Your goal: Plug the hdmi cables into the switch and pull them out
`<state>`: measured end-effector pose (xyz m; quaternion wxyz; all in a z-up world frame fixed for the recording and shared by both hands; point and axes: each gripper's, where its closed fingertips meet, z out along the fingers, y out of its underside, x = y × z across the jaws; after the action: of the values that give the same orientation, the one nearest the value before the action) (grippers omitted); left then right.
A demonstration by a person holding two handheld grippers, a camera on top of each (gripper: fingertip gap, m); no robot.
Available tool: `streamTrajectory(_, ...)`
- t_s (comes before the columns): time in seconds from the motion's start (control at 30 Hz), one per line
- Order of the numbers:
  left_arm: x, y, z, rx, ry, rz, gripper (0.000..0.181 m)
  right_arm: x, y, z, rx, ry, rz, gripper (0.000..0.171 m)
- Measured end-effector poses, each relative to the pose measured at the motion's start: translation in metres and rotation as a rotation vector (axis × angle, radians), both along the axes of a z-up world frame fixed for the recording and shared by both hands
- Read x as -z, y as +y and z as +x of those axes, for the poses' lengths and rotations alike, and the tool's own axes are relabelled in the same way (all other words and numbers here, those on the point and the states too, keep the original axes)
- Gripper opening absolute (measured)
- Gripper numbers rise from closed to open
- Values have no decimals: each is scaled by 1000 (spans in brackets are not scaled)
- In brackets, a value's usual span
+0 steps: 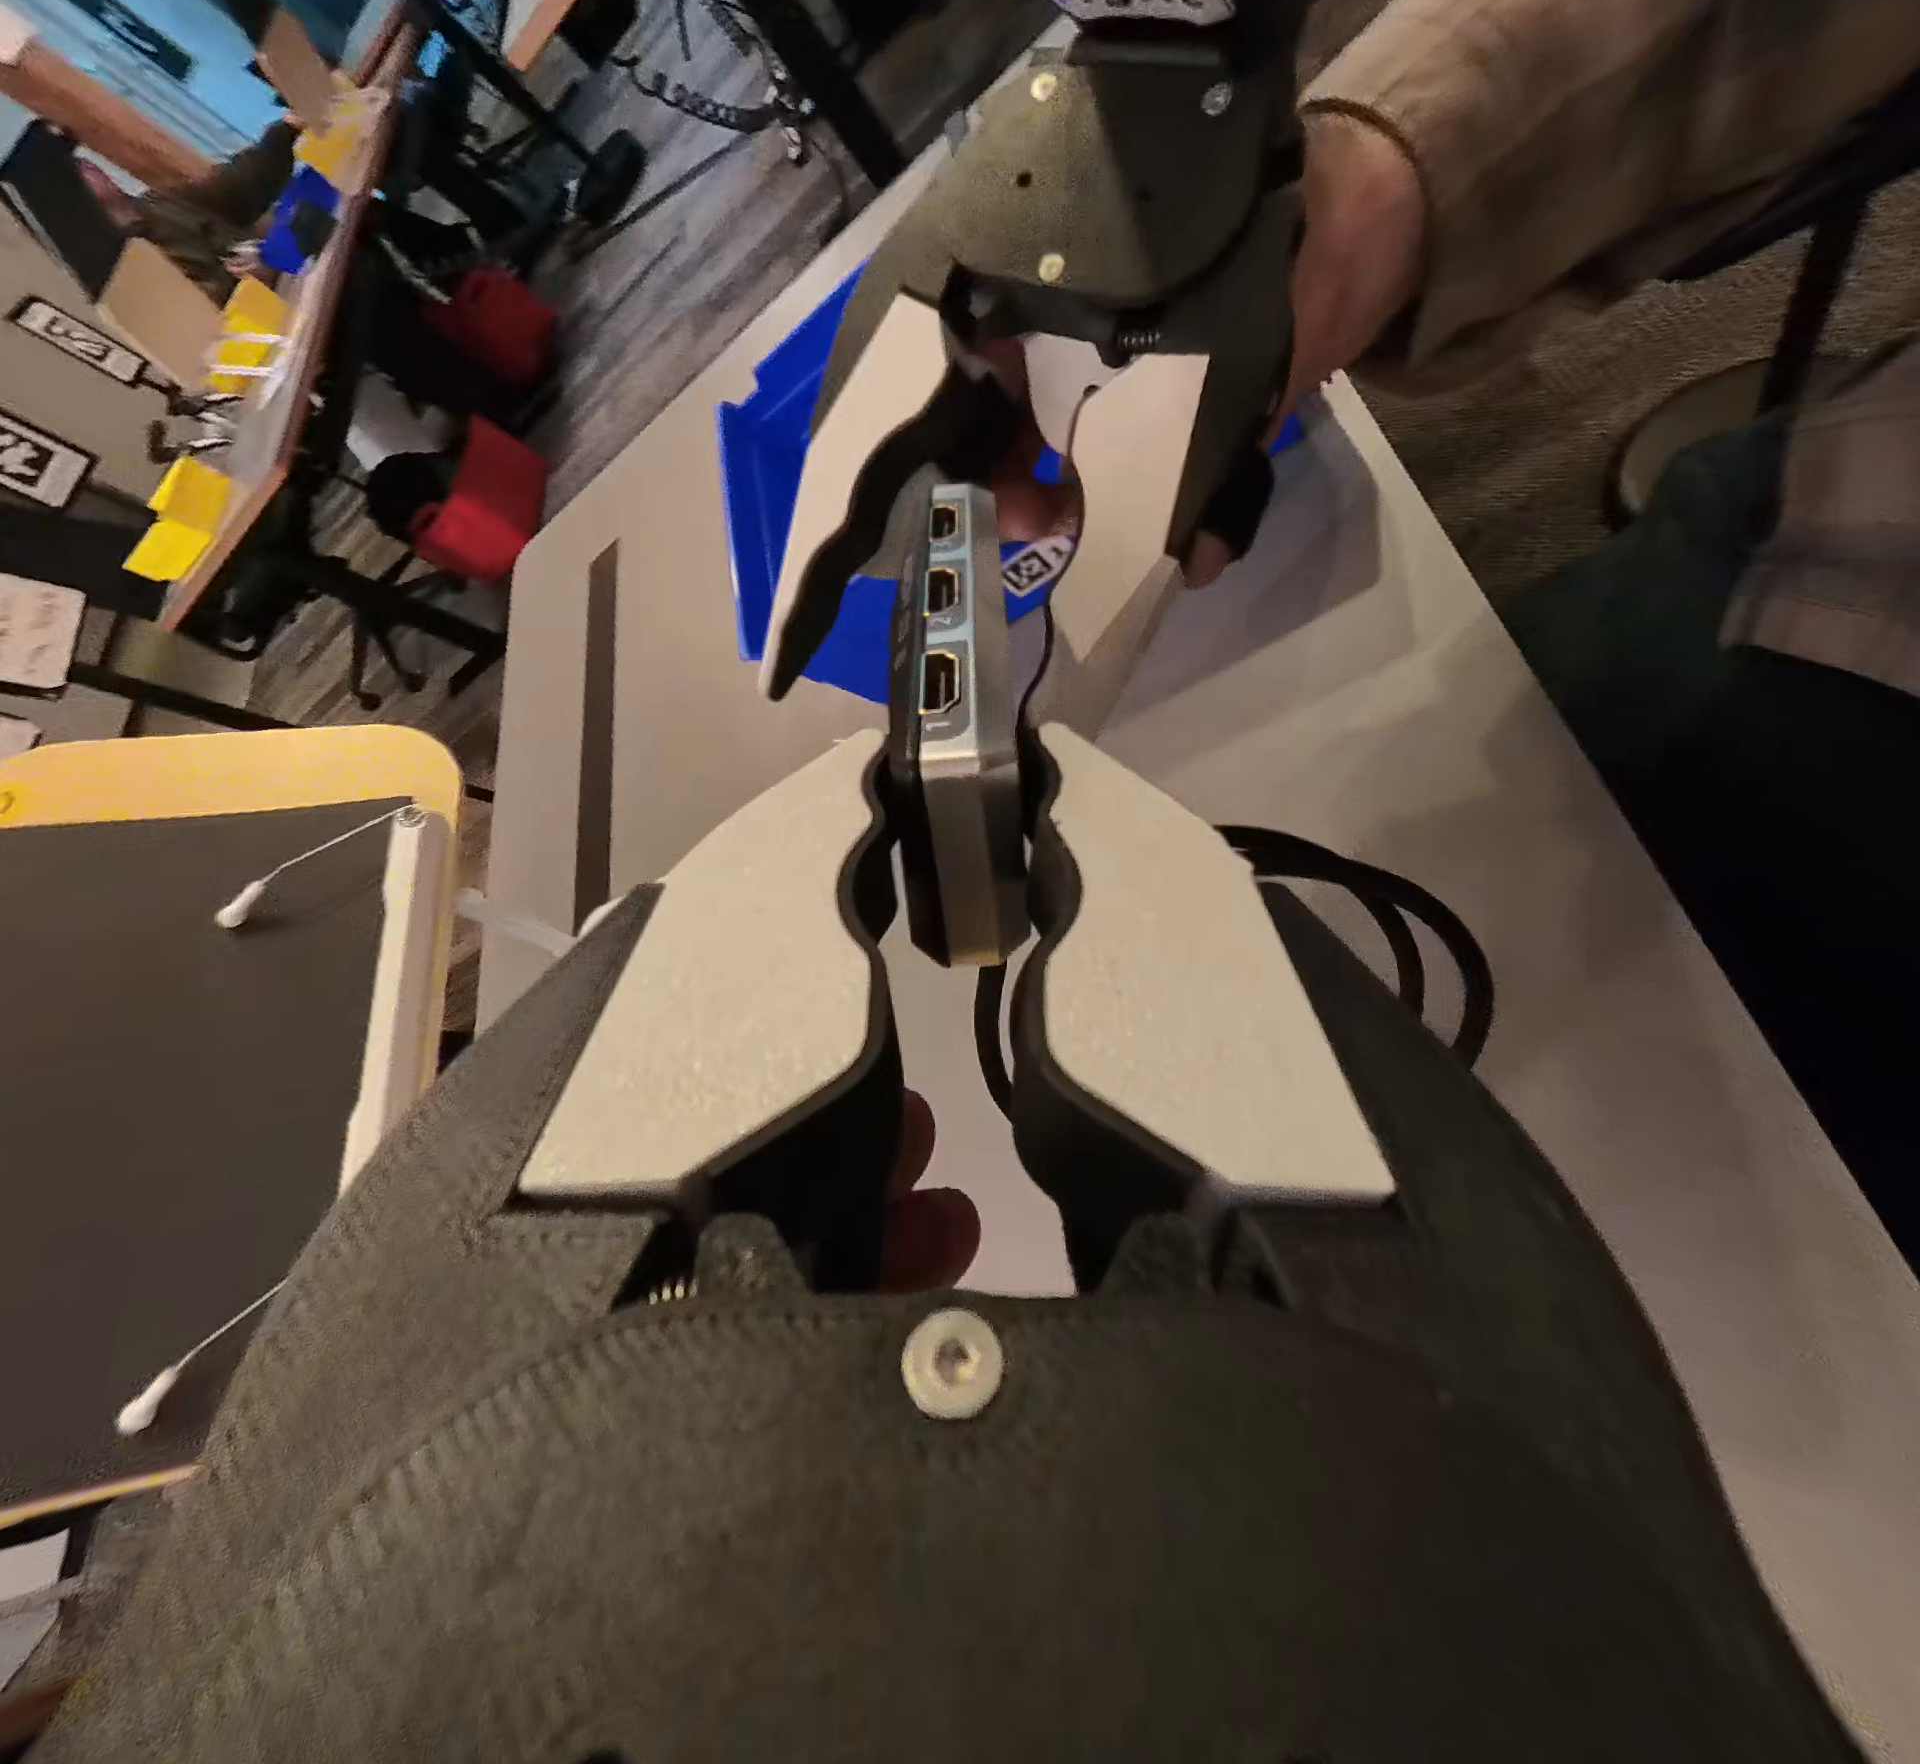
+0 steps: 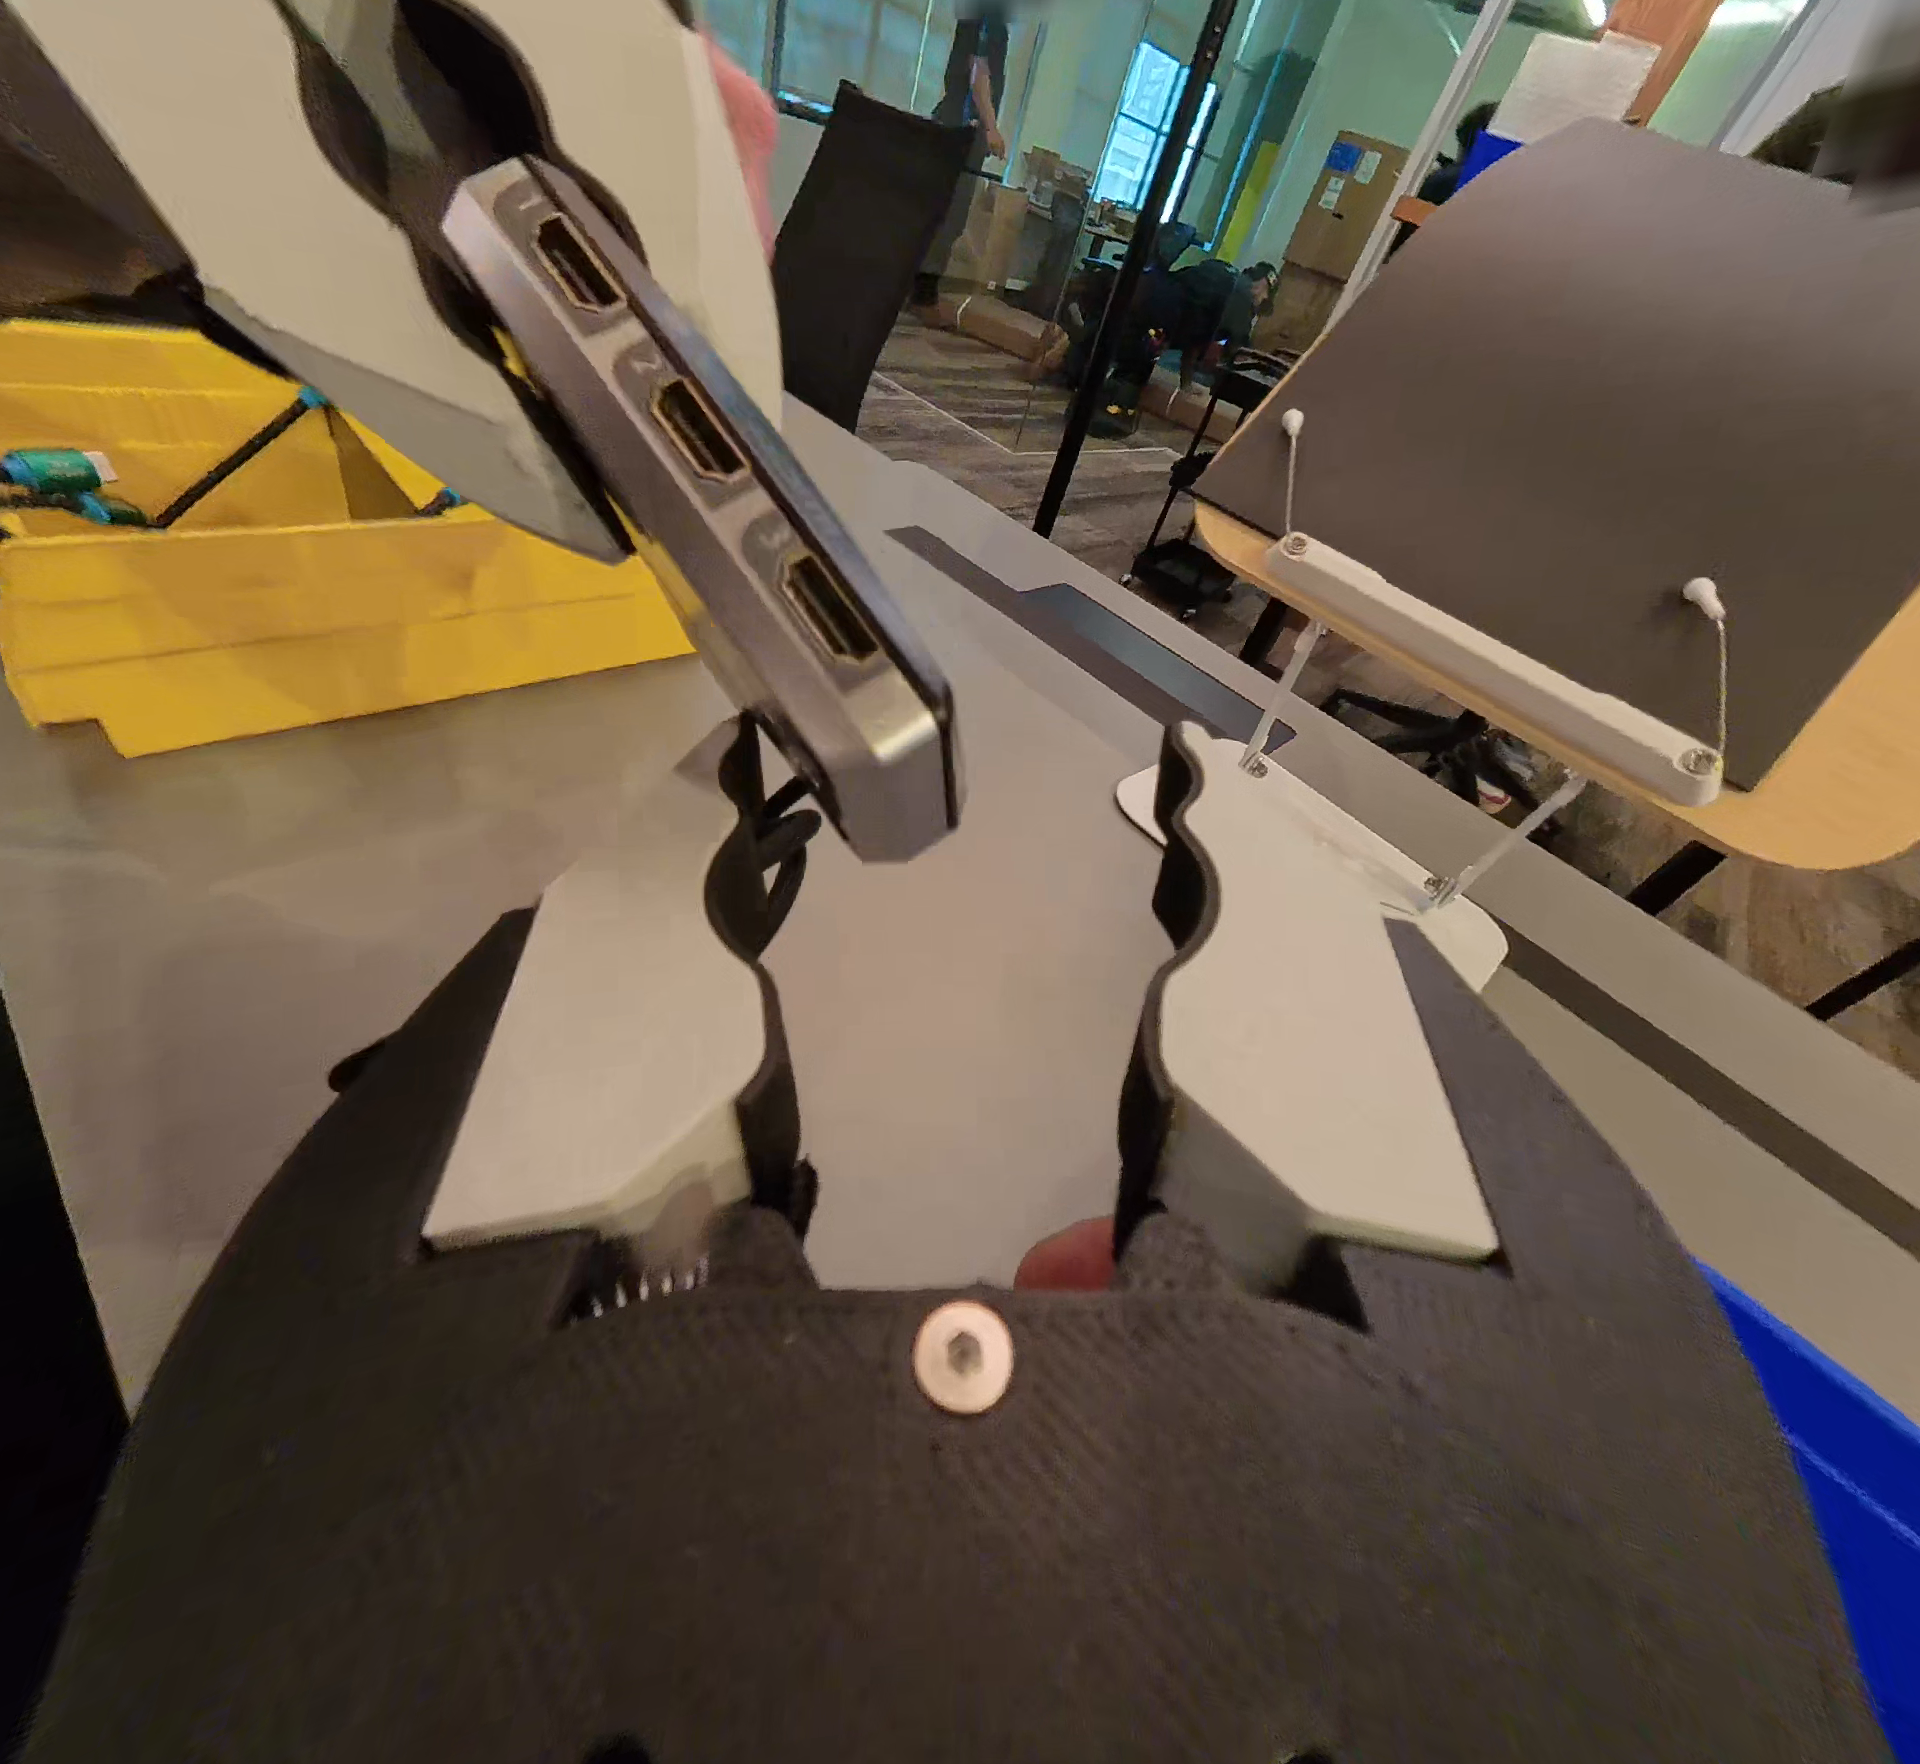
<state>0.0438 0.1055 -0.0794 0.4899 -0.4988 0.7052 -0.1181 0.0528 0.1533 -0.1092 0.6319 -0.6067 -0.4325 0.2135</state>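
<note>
The HDMI switch (image 1: 951, 665) is a slim grey and black box with three ports along one edge, and no plug shows in them. My left gripper (image 1: 956, 758) is shut on its near end and holds it above the table. My right gripper (image 1: 997, 613) is open, with its fingers on either side of the switch's far end. In the right wrist view the switch (image 2: 707, 488) slants down from the left gripper (image 2: 675, 447) toward my open, empty right gripper (image 2: 956, 810). A black cable (image 2: 769, 841) hangs under the switch and coils on the table (image 1: 1434, 945).
A yellow bin (image 2: 312, 613) holding cables stands on the grey table (image 2: 260, 883). A blue bin (image 1: 769, 509) sits at the table's other side. A tilted black board on a stand (image 2: 1558, 467) stands at the table edge. A person's sleeve (image 1: 1610, 52) is behind the right gripper. Some 6 centimetres of space lies between my two pairs of fingers.
</note>
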Motion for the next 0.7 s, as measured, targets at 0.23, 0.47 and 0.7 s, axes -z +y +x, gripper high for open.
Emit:
streamTrajectory(0.23, 12, -6, 0, 81, 55, -60, 20, 10, -25, -16, -153, -65, 88, 54)
streamTrajectory(0.47, 18, -16, 11, 142, 51, -86, 20, 14, -36, -22, -225, -62, 94, 33)
streamTrajectory(0.7, 27, -12, 12, 140, 70, -87, 21, 22, -36, -19, -221, -125, 110, 20)
